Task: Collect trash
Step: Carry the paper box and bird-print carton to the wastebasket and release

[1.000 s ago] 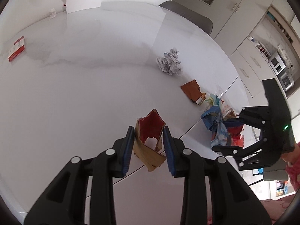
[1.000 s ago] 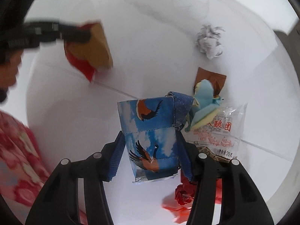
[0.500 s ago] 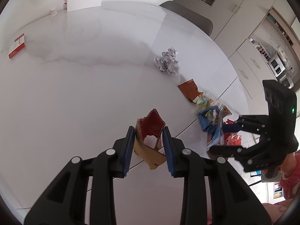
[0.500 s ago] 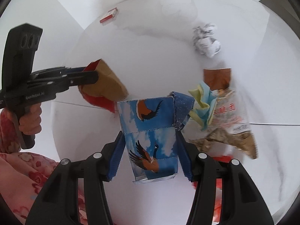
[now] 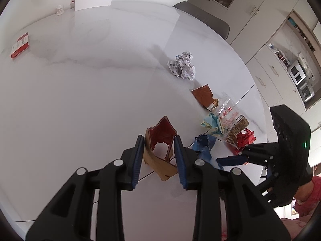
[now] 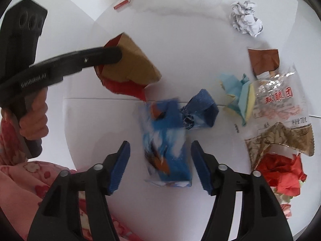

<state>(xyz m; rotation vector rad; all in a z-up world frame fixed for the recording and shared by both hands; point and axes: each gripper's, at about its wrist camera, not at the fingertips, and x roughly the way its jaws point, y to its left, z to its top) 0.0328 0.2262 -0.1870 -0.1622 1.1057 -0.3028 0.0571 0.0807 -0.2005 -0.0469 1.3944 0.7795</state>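
Right wrist view — right gripper (image 6: pixel 160 166), jaws just opening, releases blue carton (image 6: pixel 166 146); left gripper (image 5: pixel 158 156) clamps brown carton (image 5: pixel 160 150); crumpled paper (image 6: pixel 246 19) remains — collecting unfinished.

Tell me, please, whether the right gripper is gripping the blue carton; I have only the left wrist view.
Observer: No. In the right wrist view the right gripper is open. Its jaws have just been opening, and the blue carton sits between them with a gap on each side.
Operator: Is the carton lying still on the table?
Observer: It shows motion-blurred against the white table, so I cannot tell whether it rests there.
Operator: How does my left grip look from that side?
Observer: The left gripper clamps the brown paper bag near its red-lined mouth; the rest of the bag juts out past the fingers.
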